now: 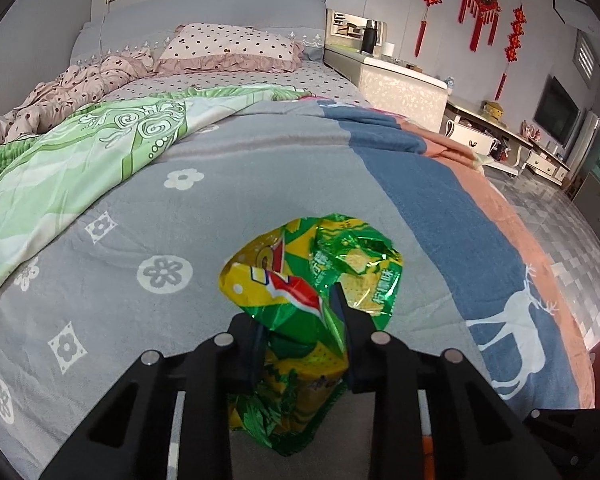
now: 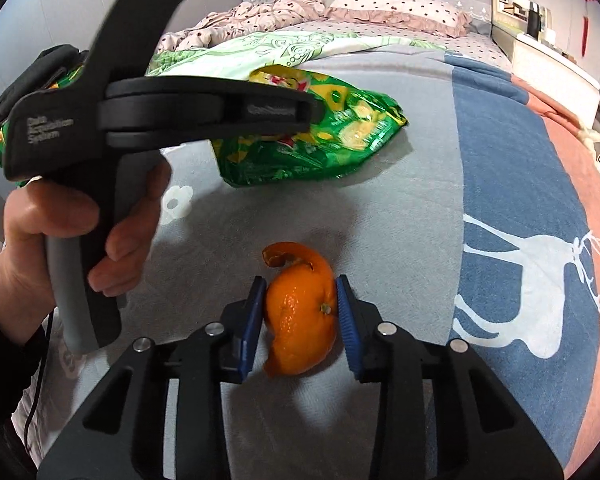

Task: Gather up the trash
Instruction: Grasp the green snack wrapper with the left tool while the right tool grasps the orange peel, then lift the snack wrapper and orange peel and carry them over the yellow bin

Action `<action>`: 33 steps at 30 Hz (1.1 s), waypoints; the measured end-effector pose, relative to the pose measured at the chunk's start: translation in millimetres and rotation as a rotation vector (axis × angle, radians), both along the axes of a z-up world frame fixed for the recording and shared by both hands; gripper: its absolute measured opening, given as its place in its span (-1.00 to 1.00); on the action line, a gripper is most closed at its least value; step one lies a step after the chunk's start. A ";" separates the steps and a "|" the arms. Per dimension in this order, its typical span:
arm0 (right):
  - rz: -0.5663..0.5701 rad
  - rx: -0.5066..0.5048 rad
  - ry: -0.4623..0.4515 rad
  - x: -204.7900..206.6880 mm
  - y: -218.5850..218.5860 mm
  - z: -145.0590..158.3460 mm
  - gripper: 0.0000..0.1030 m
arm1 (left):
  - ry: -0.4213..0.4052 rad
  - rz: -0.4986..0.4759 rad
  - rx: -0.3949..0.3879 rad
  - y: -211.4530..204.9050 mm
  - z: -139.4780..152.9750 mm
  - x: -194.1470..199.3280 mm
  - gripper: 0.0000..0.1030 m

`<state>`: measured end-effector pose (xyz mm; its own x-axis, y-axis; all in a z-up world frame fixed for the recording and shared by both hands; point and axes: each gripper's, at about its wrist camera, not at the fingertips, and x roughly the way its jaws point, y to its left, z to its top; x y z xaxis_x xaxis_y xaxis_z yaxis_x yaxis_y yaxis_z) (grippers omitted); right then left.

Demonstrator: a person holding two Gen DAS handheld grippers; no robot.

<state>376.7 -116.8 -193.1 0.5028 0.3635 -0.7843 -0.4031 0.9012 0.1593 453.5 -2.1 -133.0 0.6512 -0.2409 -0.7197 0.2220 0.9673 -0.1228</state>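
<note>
Mid-collection, probably: left gripper pinching crumpled green-and-yellow foil snack bag at lower centre, right gripper clamped on curled orange peel low in frame above grey patterned blanket; next, likely carrying both to a bin, unseen here.

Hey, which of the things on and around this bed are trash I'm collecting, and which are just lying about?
Trash:
- green and yellow snack bag, held in left tool
- orange peel, between right tool pads

Lying about:
- polka-dot pillow
- green quilt
- black flask
</note>
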 end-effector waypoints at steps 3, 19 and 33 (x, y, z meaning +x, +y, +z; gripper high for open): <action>-0.008 0.015 -0.002 -3.3 -6.2 8.4 -0.39 | -0.011 0.005 0.003 3.2 11.2 -6.8 -0.49; -0.117 0.095 -0.055 -65.9 -67.9 74.0 -0.39 | -0.057 0.048 -0.039 15.6 66.0 -91.0 -0.50; -0.215 0.146 -0.177 -161.4 -131.6 148.7 -0.39 | -0.131 -0.017 -0.054 -23.6 110.9 -186.3 -0.51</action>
<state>215.3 -248.3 -44.4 0.7045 0.3362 -0.6250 -0.2386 0.9416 0.2376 267.2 -25.7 -22.1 0.7344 -0.2887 -0.6142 0.2559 0.9560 -0.1435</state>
